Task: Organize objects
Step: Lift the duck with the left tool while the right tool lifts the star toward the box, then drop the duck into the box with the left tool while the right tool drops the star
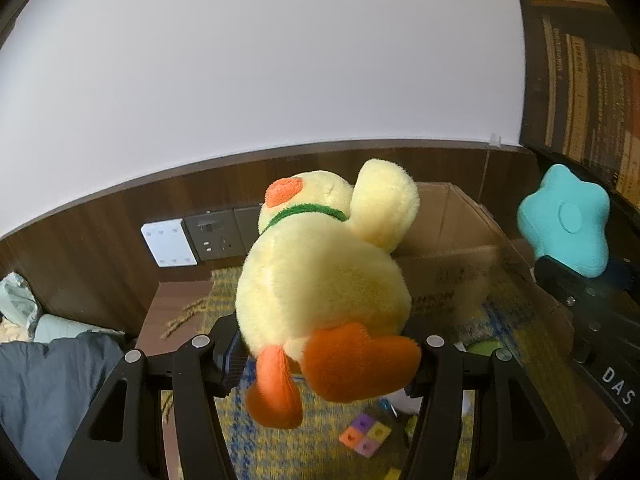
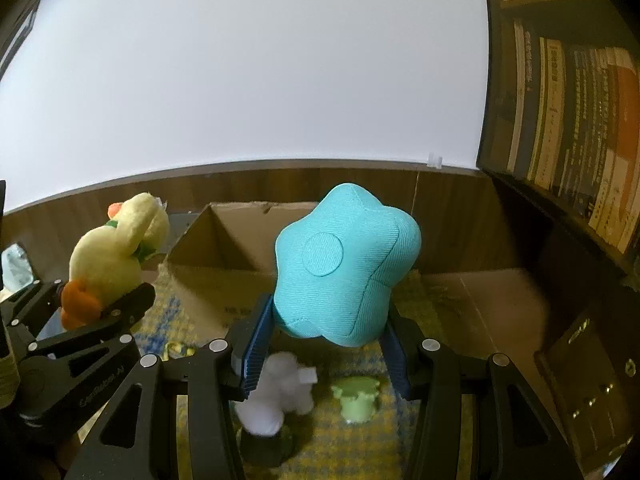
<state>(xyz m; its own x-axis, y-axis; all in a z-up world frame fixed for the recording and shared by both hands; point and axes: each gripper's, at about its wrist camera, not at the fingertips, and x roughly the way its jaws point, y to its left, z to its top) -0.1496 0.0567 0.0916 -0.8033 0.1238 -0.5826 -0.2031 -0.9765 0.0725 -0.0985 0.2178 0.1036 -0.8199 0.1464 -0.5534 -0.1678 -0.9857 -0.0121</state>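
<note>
Currently, in the left wrist view, the left gripper (image 1: 324, 350) has its jaws clamped on a yellow plush duck (image 1: 324, 276), held in the air in front of an open cardboard box (image 1: 452, 240).

In the right wrist view, the right gripper (image 2: 326, 344) grips a turquoise star cushion (image 2: 344, 264) above a yellow-and-blue mat (image 2: 344, 444), before the same box.

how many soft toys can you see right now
4: a duck in the left gripper, a star in the right gripper, a white toy and a green one on the mat. More may be hidden.
</note>
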